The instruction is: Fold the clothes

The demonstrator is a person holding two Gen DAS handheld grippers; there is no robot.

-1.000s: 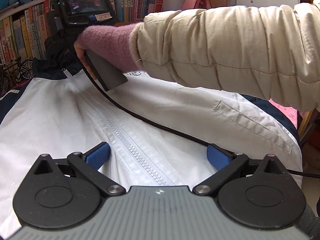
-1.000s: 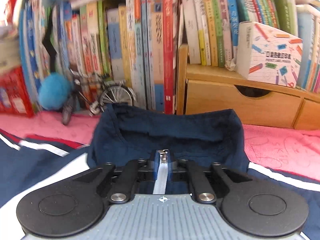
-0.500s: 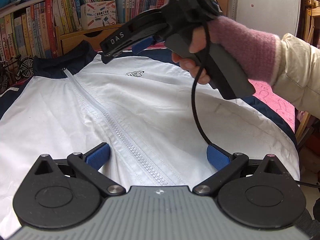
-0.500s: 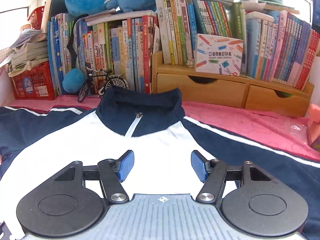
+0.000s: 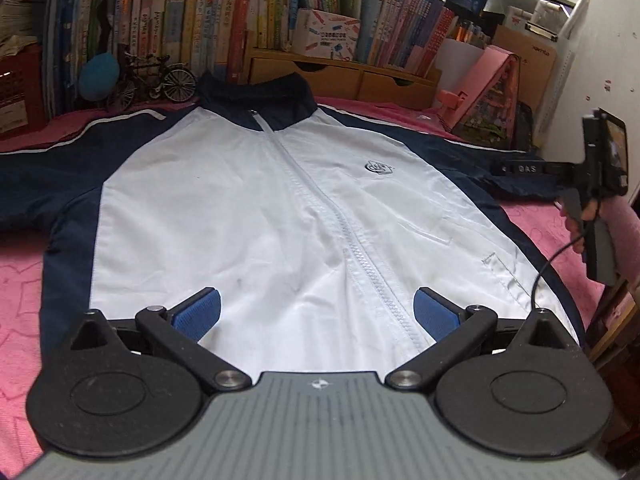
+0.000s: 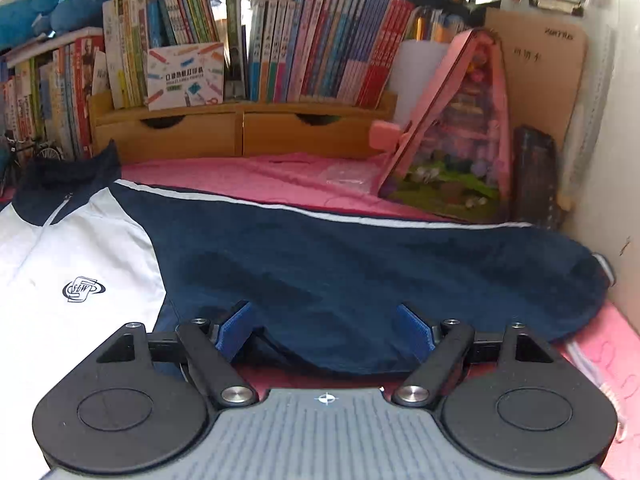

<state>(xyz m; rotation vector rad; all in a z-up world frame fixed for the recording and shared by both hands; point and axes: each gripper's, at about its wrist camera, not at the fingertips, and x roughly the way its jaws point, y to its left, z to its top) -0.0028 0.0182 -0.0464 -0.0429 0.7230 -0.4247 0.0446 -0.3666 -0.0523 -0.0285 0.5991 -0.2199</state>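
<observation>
A white jacket (image 5: 248, 216) with navy sleeves and collar lies flat and zipped on a pink cover (image 5: 20, 280). Its zipper (image 5: 352, 248) runs down the middle. My left gripper (image 5: 316, 312) hovers open over the jacket's lower hem, nothing between its blue pads. In the right wrist view the jacket's navy sleeve (image 6: 380, 272) stretches out to the right toward the wall, beside the white chest with a logo (image 6: 84, 289). My right gripper (image 6: 326, 328) stands open just above that sleeve's near edge. The left wrist view shows the right gripper (image 5: 520, 169), held by a hand, at the far right over the sleeve.
Bookshelves (image 6: 280, 40) and wooden drawers (image 6: 240, 132) line the back. A pink toy house (image 6: 452, 136) and a dark flat object (image 6: 534, 176) lean near the right wall (image 6: 612, 160). A model bicycle (image 5: 156, 80) stands behind the collar. The bed's edge drops off at right.
The right gripper has swung from over the chest out to the right sleeve. The left gripper has pulled back and risen, so the whole jacket front now shows.
</observation>
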